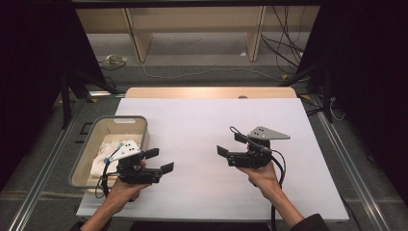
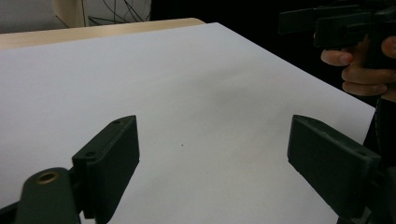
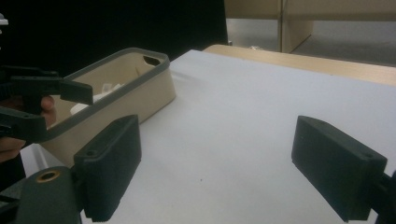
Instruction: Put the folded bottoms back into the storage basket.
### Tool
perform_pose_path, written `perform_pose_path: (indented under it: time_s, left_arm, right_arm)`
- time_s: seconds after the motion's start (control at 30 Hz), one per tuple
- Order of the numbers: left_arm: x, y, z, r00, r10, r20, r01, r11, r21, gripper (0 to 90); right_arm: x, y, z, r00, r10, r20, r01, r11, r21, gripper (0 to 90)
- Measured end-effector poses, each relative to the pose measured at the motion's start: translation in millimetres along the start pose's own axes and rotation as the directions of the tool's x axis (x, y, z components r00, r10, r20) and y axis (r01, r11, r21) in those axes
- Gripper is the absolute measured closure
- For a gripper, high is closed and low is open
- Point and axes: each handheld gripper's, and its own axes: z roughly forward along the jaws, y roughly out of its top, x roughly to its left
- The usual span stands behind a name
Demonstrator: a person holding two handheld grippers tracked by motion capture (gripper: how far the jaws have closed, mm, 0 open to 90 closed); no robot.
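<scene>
My left gripper point(image 1: 159, 160) hovers over the white table sheet point(image 1: 202, 125) at the front left, jaws pointing right toward the middle. Its jaws stand wide apart with nothing between them, and its own view shows the left gripper point(image 2: 212, 154) over bare sheet. My right gripper point(image 1: 230, 144) is held at the right of centre, jaws pointing left. It is open and empty too, as the right gripper point(image 3: 215, 158) shows in its own view. A beige bin point(image 1: 110, 126) with a grey rim sits at the left table edge, with white items point(image 1: 103, 159) inside.
The bin point(image 3: 135, 88) lies just beyond the left hand. A wooden table edge point(image 1: 211, 92) runs along the back of the sheet. Cables and shelf legs point(image 1: 139, 43) lie on the floor beyond. Dark curtains close in both sides.
</scene>
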Motion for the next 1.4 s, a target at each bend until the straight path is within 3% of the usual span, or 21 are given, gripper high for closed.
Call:
perform_pose_path:
  time_s: [0.6, 1.0, 1.4]
  left_arm:
    - [-3.1, 0.4, -7.1, 0.998, 0.063, -0.004, -0.063, 0.9973, -0.039, 15.3]
    - [-0.5, 0.1, -14.0, 0.9986, 0.052, 0.001, -0.052, 0.9961, -0.072, 15.3]
    - [-3.1, -5.5, -14.4, 0.9975, 0.071, 0.009, -0.07, 0.9961, -0.054, 15.3]
  right_arm:
    - [2.8, -11.6, -13.1, 0.9996, -0.026, 0.015, 0.026, 1.0, -0.013, 15.7]
    - [3.1, -23.7, -27.0, 0.9987, -0.035, 0.037, 0.037, 0.999, -0.034, 15.8]
    - [5.4, -35.4, -39.1, 0.9967, -0.054, 0.061, 0.057, 0.997, -0.052, 15.8]
